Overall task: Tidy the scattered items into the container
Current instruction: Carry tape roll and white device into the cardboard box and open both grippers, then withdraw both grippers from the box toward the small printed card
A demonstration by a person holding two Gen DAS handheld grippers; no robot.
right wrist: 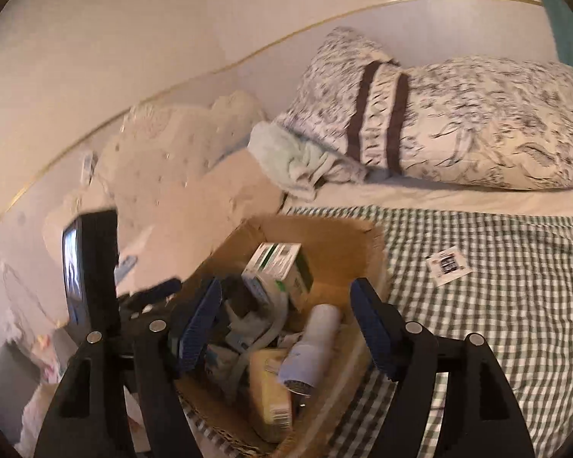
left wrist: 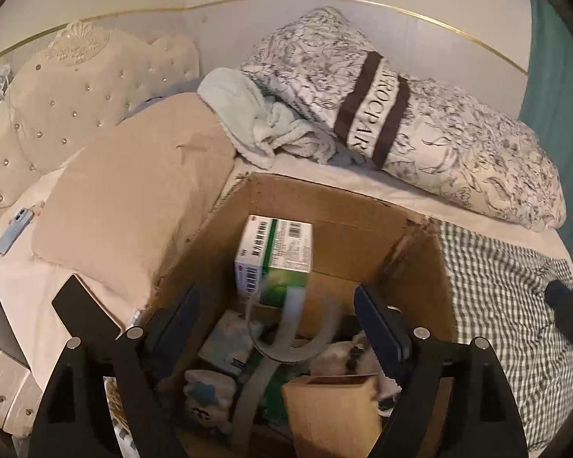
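Observation:
An open cardboard box [left wrist: 340, 206] sits on the bed and holds several items: a green-and-white medicine box [left wrist: 279, 252], a translucent tape roll [left wrist: 286, 328] blurred in mid-air, a small brown carton [left wrist: 332, 412] and a white plush toy [left wrist: 210, 397]. My left gripper [left wrist: 275, 324] hovers open over the box with nothing between its fingers. In the right wrist view the same box [right wrist: 347, 244] also holds a white tube [right wrist: 313, 347]. My right gripper [right wrist: 286, 328] is open above it. A small printed card [right wrist: 449, 265] lies loose on the checked blanket.
A beige pillow [left wrist: 133, 206] leans against the box's left side. A patterned pillow [left wrist: 420, 126] and a pale green towel [left wrist: 256, 118] lie behind it. The checked blanket [left wrist: 508, 305] spreads to the right. A blue phone [left wrist: 15, 225] lies at far left.

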